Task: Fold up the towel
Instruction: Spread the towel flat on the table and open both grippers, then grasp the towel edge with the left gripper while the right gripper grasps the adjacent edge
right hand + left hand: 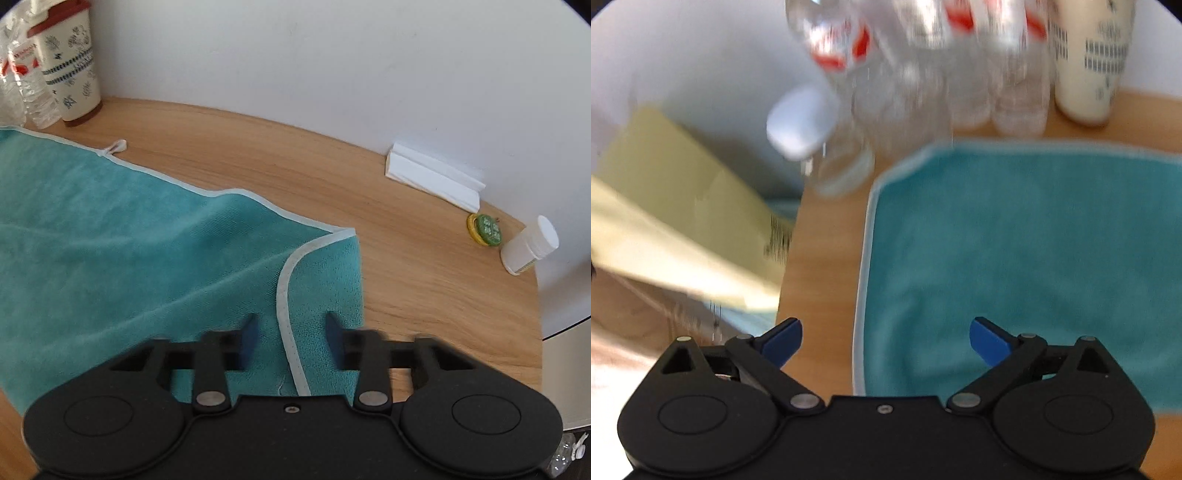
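Left gripper (885,341): matte black body, two round housings, silver pivot pins, a centre screw at 6 o'clock, blue fingertips (785,341). Right gripper (290,338): same black build, dark tips.

Print on the bottles (923,55) and cup (70,66) is unreadable.

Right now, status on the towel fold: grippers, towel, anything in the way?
Left gripper open over towel's left edge. Right gripper open, straddling the folded-over corner. Teal towel mostly flat, one corner flipped. Water bottles and patterned cup close behind.
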The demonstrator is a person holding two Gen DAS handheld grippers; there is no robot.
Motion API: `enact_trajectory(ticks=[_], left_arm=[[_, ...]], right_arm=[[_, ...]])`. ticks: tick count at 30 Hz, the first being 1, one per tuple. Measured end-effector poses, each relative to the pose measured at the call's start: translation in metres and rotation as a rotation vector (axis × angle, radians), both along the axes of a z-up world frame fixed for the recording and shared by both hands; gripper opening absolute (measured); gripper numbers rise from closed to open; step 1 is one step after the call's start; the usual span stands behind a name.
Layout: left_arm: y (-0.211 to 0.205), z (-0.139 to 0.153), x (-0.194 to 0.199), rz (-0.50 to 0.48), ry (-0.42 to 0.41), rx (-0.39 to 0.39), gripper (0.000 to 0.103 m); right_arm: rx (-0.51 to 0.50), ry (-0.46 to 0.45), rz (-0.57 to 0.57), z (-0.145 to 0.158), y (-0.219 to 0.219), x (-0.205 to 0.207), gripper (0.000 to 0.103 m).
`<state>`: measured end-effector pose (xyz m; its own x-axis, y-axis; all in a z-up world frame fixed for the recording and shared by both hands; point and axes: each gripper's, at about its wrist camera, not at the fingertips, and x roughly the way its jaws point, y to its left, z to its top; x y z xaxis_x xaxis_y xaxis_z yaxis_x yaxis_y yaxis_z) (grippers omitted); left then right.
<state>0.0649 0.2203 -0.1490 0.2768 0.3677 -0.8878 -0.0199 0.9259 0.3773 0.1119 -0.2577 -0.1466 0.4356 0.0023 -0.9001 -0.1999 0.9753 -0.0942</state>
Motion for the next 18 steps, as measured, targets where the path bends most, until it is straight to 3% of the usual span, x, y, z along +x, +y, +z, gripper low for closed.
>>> enact_trajectory(ticks=[8, 10, 13, 15, 17, 18], left_arm=[[0.017, -0.010, -0.039, 0.003, 0.070, -0.060, 0.099], [0.019, -0.009, -0.045, 0.004, 0.073, -0.079, 0.099], [0.016, -0.008, -0.050, 0.003, 0.072, -0.092, 0.099], [0.016, -0.010, -0.052, 0.012, 0.085, -0.126, 0.098], [0.016, -0.013, -0.053, 0.022, 0.099, -0.163, 0.089], [0.016, -0.015, -0.053, 0.031, 0.103, -0.174, 0.078]], right_arm=[[0.024, -0.026, -0.023, 0.012, -0.016, -0.002, 0.005], [0.021, -0.018, 0.014, 0.011, -0.010, -0.005, 0.020], [0.034, -0.006, 0.024, 0.003, -0.003, -0.003, 0.029], [0.014, 0.006, 0.035, -0.003, 0.003, -0.001, 0.029], [-0.004, 0.014, 0.051, -0.007, 0.006, 0.000, 0.028], [-0.012, 0.012, 0.059, -0.007, 0.007, 0.001, 0.012]])
